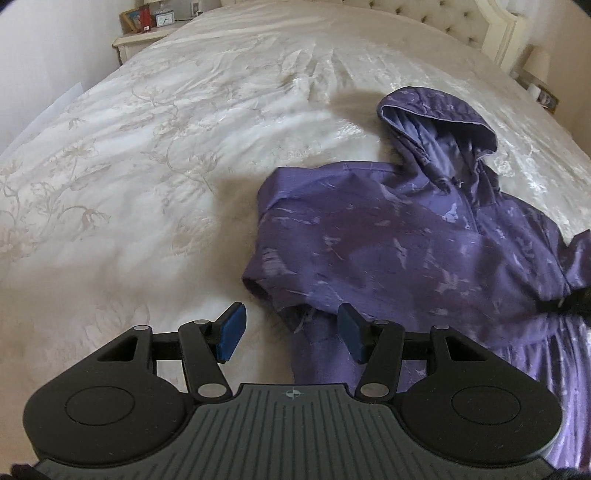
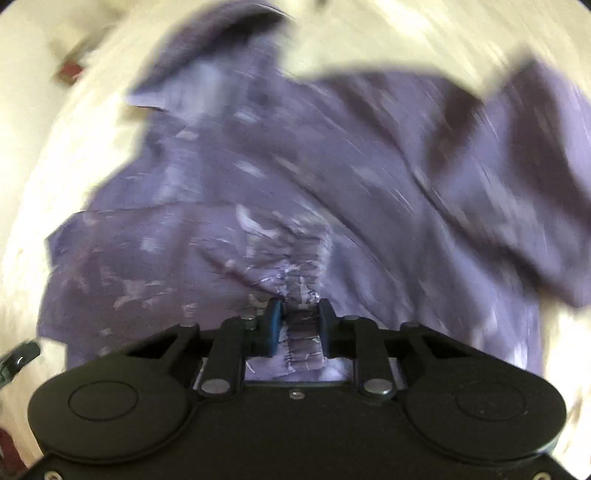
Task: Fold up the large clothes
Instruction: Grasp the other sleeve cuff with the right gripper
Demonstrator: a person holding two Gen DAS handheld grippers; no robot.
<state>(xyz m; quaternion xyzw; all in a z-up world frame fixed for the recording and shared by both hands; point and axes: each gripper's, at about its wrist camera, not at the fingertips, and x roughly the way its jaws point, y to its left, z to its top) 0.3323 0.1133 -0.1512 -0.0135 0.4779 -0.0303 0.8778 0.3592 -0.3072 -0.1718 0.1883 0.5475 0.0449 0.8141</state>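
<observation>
A purple hooded garment (image 1: 399, 236) with pale streaks lies spread on the cream bedspread (image 1: 177, 155), hood (image 1: 436, 122) pointing toward the headboard. My left gripper (image 1: 291, 334) hangs open above the garment's near left edge, by the short sleeve cuff (image 1: 258, 284); nothing is between its blue pads (image 1: 231, 334). In the blurred right wrist view, my right gripper (image 2: 297, 325) is shut on a gathered fold of the purple garment (image 2: 280, 192), with bunched fabric pinched between the pads (image 2: 273, 328).
A tufted cream headboard (image 1: 450, 22) closes the far end of the bed. A bedside table (image 1: 144, 40) with a clock and frames stands at the far left, another small table (image 1: 543, 92) at the far right. Bare bedspread stretches left of the garment.
</observation>
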